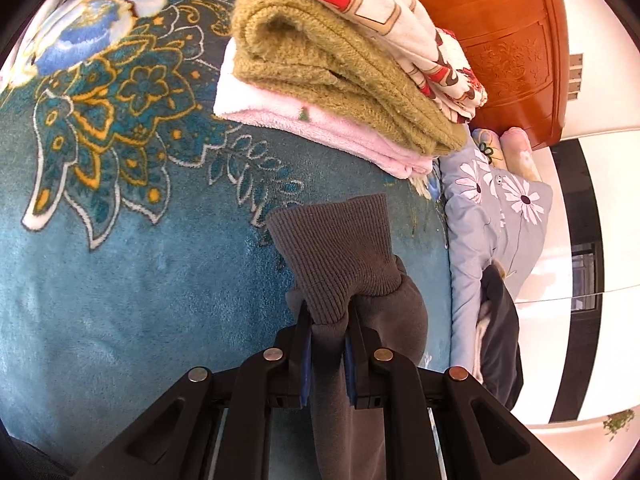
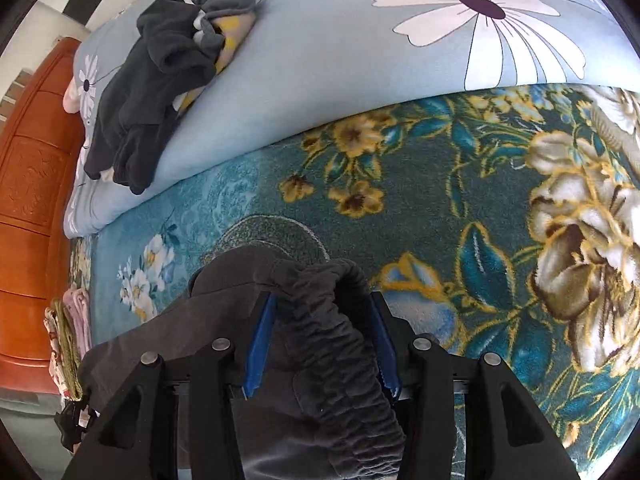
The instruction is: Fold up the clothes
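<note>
I hold a dark grey garment, likely sweatpants, over a teal floral blanket (image 1: pixel 120 280). My left gripper (image 1: pixel 327 320) is shut on the leg end just behind its ribbed cuff (image 1: pixel 336 240). My right gripper (image 2: pixel 320 304) has its blue pads wide apart around the bunched elastic waistband (image 2: pixel 332 340), which fills the gap between them. A stack of folded clothes (image 1: pixel 320 80), pink, olive knit and a patterned piece, lies ahead of the left gripper. It also shows small at the left edge of the right wrist view (image 2: pixel 68 344).
A pale blue quilt with daisies (image 2: pixel 340 80) lies beyond the blanket, with a heap of dark unfolded clothes (image 2: pixel 160 80) on it. A wooden headboard (image 1: pixel 500 40) stands at the bed's end. The blanket (image 2: pixel 440 200) spreads ahead of the right gripper.
</note>
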Tool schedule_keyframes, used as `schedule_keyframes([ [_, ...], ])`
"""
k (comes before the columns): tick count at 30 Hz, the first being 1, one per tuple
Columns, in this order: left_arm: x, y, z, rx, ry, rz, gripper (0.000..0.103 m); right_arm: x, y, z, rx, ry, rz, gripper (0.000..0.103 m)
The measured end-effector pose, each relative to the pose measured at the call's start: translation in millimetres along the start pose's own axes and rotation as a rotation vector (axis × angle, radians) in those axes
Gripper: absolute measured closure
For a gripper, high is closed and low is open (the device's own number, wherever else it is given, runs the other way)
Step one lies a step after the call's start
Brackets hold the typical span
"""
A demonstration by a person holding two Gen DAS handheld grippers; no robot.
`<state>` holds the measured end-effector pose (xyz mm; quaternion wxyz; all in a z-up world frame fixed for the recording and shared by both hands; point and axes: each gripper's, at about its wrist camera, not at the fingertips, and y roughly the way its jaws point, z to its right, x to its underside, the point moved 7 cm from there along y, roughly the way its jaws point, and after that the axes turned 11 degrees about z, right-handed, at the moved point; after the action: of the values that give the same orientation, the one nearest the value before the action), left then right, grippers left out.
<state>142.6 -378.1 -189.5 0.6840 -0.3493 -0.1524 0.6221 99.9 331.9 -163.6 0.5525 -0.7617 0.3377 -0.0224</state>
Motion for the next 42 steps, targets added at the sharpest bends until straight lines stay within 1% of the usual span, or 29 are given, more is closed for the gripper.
schedule_keyframes([
  [2, 0, 0, -2, 0.001, -0.013, -0.002, 0.089, 2, -2, -8, -0.026, -0.022, 0.012, 0.052],
  [3, 0, 0, -1, 0.003, -0.012, -0.001, 0.089, 3, -5, -11, -0.024, -0.046, 0.018, 0.057],
  [4, 0, -1, 1, 0.004, 0.004, 0.004, 0.089, 4, -8, -13, -0.018, -0.068, 0.02, 0.075],
  [5, 0, -1, 4, 0.006, 0.02, 0.008, 0.089, 5, -12, -15, -0.017, -0.087, 0.022, 0.084],
  [6, 0, -2, 7, 0.007, 0.04, 0.013, 0.089, 6, -16, -18, -0.021, -0.102, 0.027, 0.094],
  [8, 1, -3, 13, 0.014, 0.07, 0.02, 0.089, 3, -30, -21, -0.049, -0.116, 0.059, 0.095],
  [11, 3, 1, 15, 0.012, 0.086, 0.005, 0.089, -18, -47, -11, -0.036, -0.083, 0.155, 0.095],
  [12, 3, 2, 14, 0.004, 0.089, 0.003, 0.089, -22, -49, -6, -0.025, -0.072, 0.17, 0.095],
  [16, 3, 4, 8, -0.009, 0.066, -0.006, 0.089, -16, -16, 12, 0.072, -0.028, 0.094, 0.095],
  [18, 4, 6, 4, -0.012, 0.046, -0.012, 0.089, -12, -11, 14, 0.069, -0.008, 0.087, 0.095],
  [20, 4, 8, 3, -0.015, 0.039, -0.015, 0.089, -14, -14, 16, 0.041, 0.034, 0.087, 0.094],
  [21, 4, 8, 3, -0.016, 0.038, -0.017, 0.089, -15, -17, 17, 0.028, 0.048, 0.079, 0.09],
  [23, 5, 9, 3, -0.015, 0.034, -0.02, 0.089, -16, -29, 18, 0.018, 0.055, 0.076, 0.088],
  [24, 4, 9, 2, -0.012, 0.027, -0.022, 0.089, -16, -39, 19, 0.02, 0.047, 0.093, 0.084],
  [25, 4, 9, 1, -0.01, 0.02, -0.024, 0.089, -16, -49, 19, 0.021, 0.039, 0.11, 0.077],
  [26, 4, 10, 1, -0.008, 0.011, -0.026, 0.089, -15, -59, 20, 0.021, 0.035, 0.126, 0.072],
  [27, 4, 10, 0, -0.006, 0.003, -0.028, 0.089, -9, -68, 23, 0.017, 0.046, 0.134, 0.064],
  [28, 4, 10, -1, -0.003, -0.004, -0.03, 0.089, 0, -74, 29, 0.011, 0.068, 0.131, 0.059],
  [30, 4, 11, -2, 0.002, -0.012, -0.032, 0.089, 20, -86, 41, -0.001, 0.116, 0.119, 0.058],
  [32, 4, 11, -2, 0.004, -0.015, -0.033, 0.089, 46, -87, 57, -0.022, 0.202, 0.097, 0.058],
  [33, 4, 10, -2, 0.005, -0.017, -0.035, 0.089, 56, -85, 63, -0.04, 0.255, 0.098, 0.054],
  [34, 4, 10, -2, 0.006, -0.02, -0.036, 0.089, 67, -82, 69, -0.057, 0.308, 0.099, 0.046],
  [35, 4, 10, -2, 0.007, -0.022, -0.039, 0.089, 76, -80, 73, -0.078, 0.357, 0.101, 0.043],
  [37, 4, 9, -2, 0.01, -0.027, -0.043, 0.089, 84, -70, 71, -0.133, 0.431, 0.105, 0.042],
  [39, 5, 8, -3, 0.014, -0.034, -0.047, 0.089, 87, -58, 63, -0.183, 0.474, 0.092, 0.042],
  [40, 5, 7, -4, 0.015, -0.037, -0.048, 0.089, 87, -53, 60, -0.184, 0.484, 0.093, 0.041],
  [42, 4, 7, -4, 0.017, -0.045, -0.048, 0.089, 85, -45, 59, -0.151, 0.493, 0.101, 0.036],
])
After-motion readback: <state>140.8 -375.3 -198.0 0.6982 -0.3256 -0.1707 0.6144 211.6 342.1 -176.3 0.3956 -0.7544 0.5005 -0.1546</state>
